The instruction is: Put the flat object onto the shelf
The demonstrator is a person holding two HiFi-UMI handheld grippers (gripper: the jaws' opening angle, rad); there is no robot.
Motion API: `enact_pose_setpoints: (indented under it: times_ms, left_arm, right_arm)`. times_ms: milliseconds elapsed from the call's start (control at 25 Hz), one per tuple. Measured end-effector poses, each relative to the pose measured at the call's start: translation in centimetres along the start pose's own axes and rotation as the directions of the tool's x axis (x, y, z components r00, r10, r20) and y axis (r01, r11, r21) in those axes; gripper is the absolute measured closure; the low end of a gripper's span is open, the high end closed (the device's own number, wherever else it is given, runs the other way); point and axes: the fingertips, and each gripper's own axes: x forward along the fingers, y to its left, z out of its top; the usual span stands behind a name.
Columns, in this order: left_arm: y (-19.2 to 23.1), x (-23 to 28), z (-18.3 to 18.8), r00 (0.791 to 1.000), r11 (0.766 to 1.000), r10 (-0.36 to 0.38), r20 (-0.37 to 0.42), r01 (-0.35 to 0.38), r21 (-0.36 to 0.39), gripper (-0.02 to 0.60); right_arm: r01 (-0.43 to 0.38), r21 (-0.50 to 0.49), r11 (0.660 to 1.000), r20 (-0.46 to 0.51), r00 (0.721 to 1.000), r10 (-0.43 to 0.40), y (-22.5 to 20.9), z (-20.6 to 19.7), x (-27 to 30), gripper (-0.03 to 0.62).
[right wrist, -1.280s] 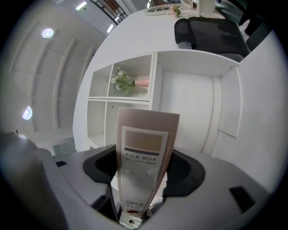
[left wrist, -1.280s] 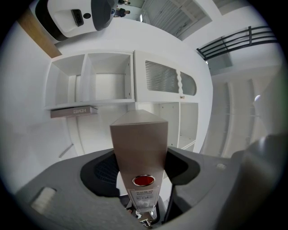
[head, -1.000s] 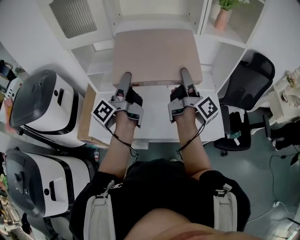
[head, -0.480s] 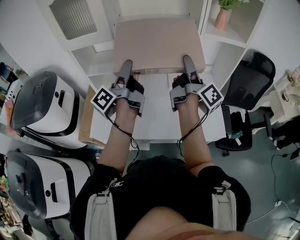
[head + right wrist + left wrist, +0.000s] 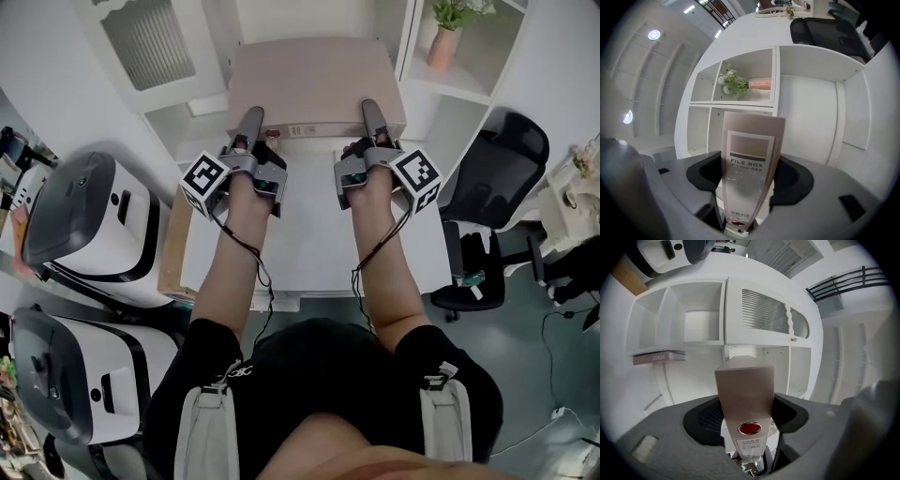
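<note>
Both left gripper and right gripper fingers clamp box edge before open shelf.

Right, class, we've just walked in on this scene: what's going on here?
A person holds a flat beige file box with the left tool and the right tool, both clamped on its near edge. The box is up off the white desk, in front of the white shelf unit, and not yet set on a shelf.
</note>
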Motion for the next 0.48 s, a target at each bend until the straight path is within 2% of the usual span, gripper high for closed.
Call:
enact_pose_setpoints:
  times_ms: [160, 480]
  left_arm:
    - [0.6, 0.4, 0.3, 1.000, 1.000, 0.015, 0.010, -0.015, -0.017, 0.288]
    - [0.8, 1.6, 1.3, 0.999, 0.999, 0.041, 0.030, -0.041, 0.004, 0.287]
  right_arm:
    - [0.029, -0.001, 1.000, -0.015, 0.999, -0.029, -0.4, -0.1, 0.7, 0.303]
    - [0.051, 0.022, 0.998, -0.037, 0.998, -0.050, -1.3, -0.2, 2.7, 0.303]
